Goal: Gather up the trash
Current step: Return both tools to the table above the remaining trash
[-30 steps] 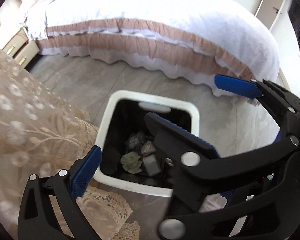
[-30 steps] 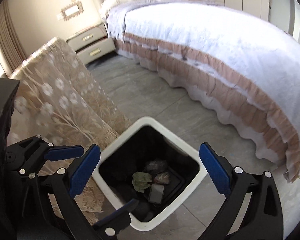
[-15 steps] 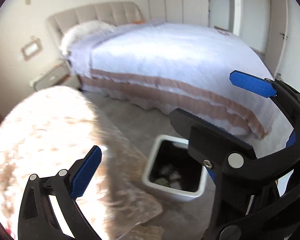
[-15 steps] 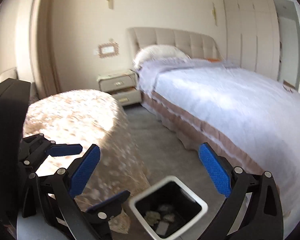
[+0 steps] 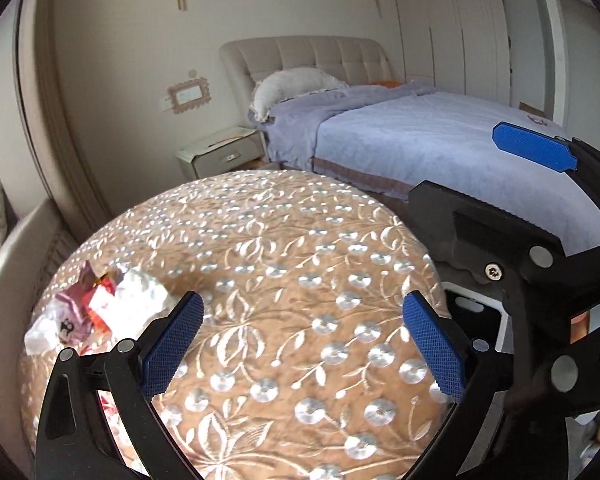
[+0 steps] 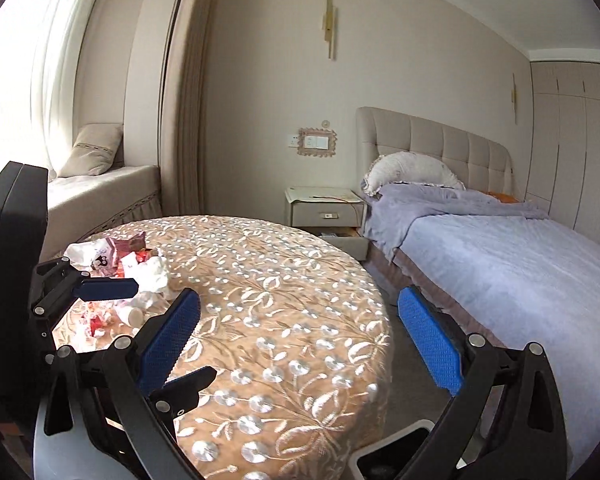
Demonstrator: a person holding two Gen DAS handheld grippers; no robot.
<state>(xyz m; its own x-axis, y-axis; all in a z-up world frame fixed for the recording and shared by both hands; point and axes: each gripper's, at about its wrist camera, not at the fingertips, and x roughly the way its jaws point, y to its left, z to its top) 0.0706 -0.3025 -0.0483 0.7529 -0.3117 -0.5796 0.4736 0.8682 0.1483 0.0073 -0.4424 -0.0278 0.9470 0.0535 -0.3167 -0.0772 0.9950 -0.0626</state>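
A pile of trash (image 5: 100, 308), crumpled white paper and red and purple wrappers, lies at the far left of a round table with a gold floral cloth (image 5: 284, 320). It also shows in the right wrist view (image 6: 120, 264). My left gripper (image 5: 304, 344) is open and empty above the table, to the right of the pile. My right gripper (image 6: 300, 340) is open and empty over the table's right part. The white trash bin (image 5: 480, 312) stands on the floor right of the table, mostly hidden; its rim shows in the right wrist view (image 6: 384, 448).
A bed with a blue cover (image 6: 500, 248) stands to the right, a nightstand (image 6: 324, 208) beside it. A window seat with a cushion (image 6: 100, 184) lies behind the table. The other gripper crosses each view (image 5: 540, 240).
Both grippers have swung up from above the bin to over the table. The bin has dropped to the bottom right of the views and the trash pile has come into view.
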